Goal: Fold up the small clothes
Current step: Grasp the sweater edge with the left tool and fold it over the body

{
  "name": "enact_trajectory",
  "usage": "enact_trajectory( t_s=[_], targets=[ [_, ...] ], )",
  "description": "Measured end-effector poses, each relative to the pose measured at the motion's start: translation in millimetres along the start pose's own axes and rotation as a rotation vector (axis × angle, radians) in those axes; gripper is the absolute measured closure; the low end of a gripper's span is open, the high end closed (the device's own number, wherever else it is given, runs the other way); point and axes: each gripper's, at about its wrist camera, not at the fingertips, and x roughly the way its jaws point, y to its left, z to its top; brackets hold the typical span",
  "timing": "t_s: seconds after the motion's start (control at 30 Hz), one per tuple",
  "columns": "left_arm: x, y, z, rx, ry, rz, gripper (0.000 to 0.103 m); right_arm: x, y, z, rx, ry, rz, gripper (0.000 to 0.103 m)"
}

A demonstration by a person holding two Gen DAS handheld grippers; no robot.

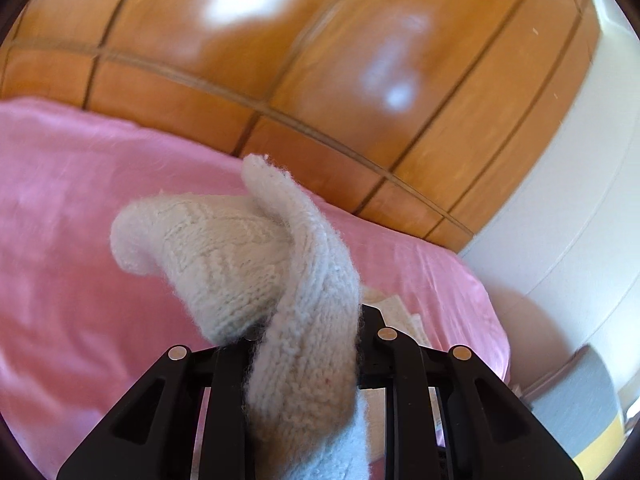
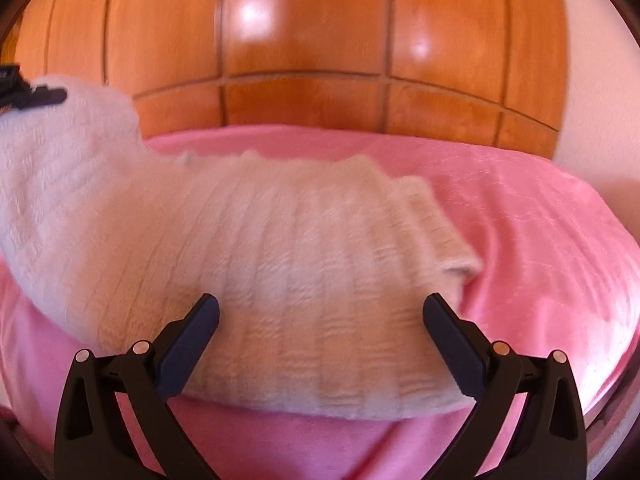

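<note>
A small cream knitted sweater (image 2: 248,248) lies on a pink blanket (image 2: 520,240). In the left wrist view my left gripper (image 1: 308,332) is shut on a bunched part of the sweater (image 1: 308,280) and lifts it above the blanket; the knit drapes over the fingers and hides their tips. In the right wrist view my right gripper (image 2: 320,312) is open, its dark fingers (image 2: 192,344) spread over the sweater's near edge. The left gripper's tip (image 2: 36,96) shows at the far left, holding the sweater's raised end.
A glossy wooden wardrobe (image 2: 304,40) stands behind the bed. A white wall (image 1: 580,200) is to the right. Folded pale cloth (image 1: 400,312) lies on the blanket beyond the left gripper. The bed's right edge (image 2: 608,392) drops away.
</note>
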Motion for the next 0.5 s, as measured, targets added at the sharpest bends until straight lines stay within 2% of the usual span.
enact_trajectory(
  t_s=[0.1,0.2,0.23,0.27,0.33,0.5],
  targets=[
    [7,-13,0,0.03,0.011,-0.022,0.083,-7,-15,4,0.053,-0.023,-0.071,0.002],
    [16,-26,-1,0.062,0.03,-0.045,0.083,4,-26,1,0.064,0.053,-0.162,0.002],
    [20,-31,-2,0.071,0.036,-0.052,0.083,15,-30,-5,0.073,0.11,-0.159,0.002],
    [23,-36,-3,0.082,0.044,-0.058,0.083,19,-33,-8,0.103,0.12,-0.128,0.002],
    [31,-47,-5,0.109,0.059,-0.07,0.083,17,-42,-13,0.195,0.101,-0.087,0.002],
    [55,-70,-9,0.168,0.101,-0.088,0.083,15,-40,-15,0.188,0.083,-0.097,0.002]
  ],
)
